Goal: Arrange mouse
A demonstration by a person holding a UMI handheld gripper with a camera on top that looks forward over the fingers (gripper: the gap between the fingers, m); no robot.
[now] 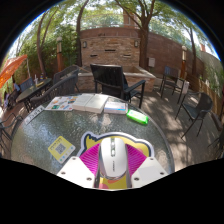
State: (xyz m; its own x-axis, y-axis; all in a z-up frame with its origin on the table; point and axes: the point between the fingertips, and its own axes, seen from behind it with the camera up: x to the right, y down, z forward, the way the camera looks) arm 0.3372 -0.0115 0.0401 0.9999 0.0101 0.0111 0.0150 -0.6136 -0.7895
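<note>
The gripper (112,172) has its two white fingers (80,166) closed in on a white computer mouse (112,155), the magenta pads (92,160) pressing its left and right flanks. The mouse points away from the camera, its scroll wheel showing along the midline, and it sits between the fingers just above a round glass-topped table (60,125).

Just ahead of the fingers to the left, a small yellow-and-white card or packet (60,148) lies flat on the table. Further out, to the right, a bright green oblong object (137,117) rests near the table's far rim. Beyond that, at the far side of the table, lie a flat white tray or box (90,103) and some pale papers or sheets (58,102) beside it; whether the tray holds anything cannot be made out.

Past the table stand dark metal patio chairs (115,80) on a paved terrace, with a brick wall (110,45) and trees (150,20) behind them.
</note>
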